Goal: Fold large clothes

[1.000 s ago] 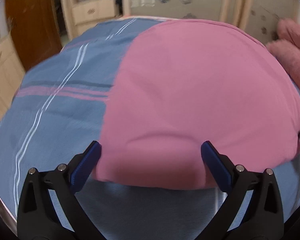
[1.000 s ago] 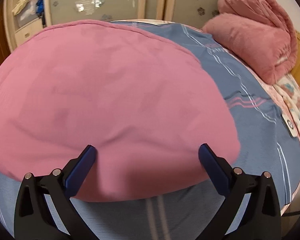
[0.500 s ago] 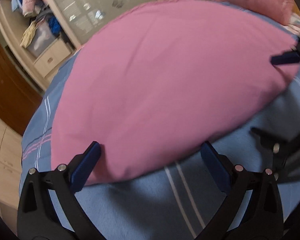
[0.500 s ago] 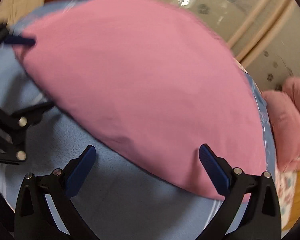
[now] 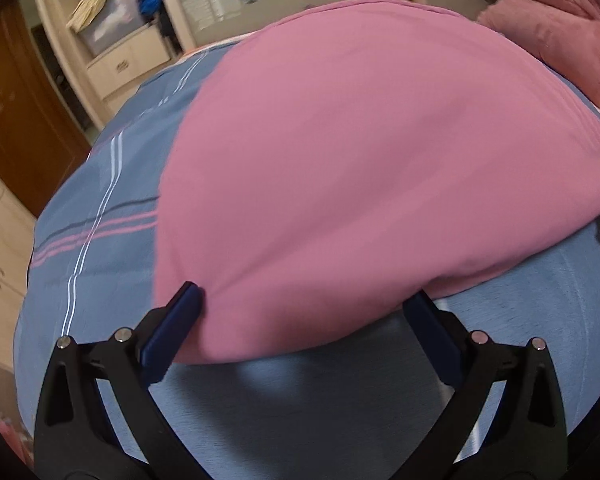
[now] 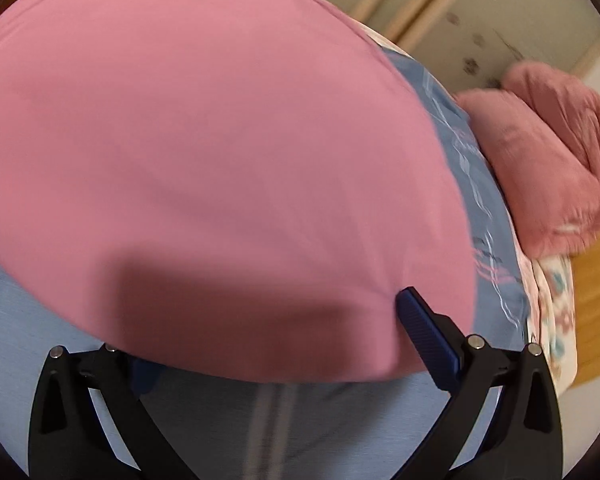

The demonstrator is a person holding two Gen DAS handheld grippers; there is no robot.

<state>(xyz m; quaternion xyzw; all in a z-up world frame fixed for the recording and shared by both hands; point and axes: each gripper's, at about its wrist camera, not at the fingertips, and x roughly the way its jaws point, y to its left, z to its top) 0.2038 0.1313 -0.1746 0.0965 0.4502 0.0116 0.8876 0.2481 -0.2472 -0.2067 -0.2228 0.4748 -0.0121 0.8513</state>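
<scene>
On the bedsheet (image 5: 100,240), pink cloth (image 5: 360,160) between both wide-spread grippers

Pink garment (image 5: 372,160): smooth matt cloth. Blue bedsheet (image 5: 100,208), left of frame: matt woven cloth, striped. Folded blanket (image 6: 548,168), upper right: fuzzy fleece. Left gripper (image 5: 300,332): matt black plastic, bright metal pins.

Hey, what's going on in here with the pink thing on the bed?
A person is working a large pink cloth spread over a blue striped bedsheet, with a two-finger claw in each hand. The left claw and right claw are both wide open at the cloth's near edge, fingers straddling it, not yet clamped. A rolled pink blanket sits at the bed's far side.
</scene>
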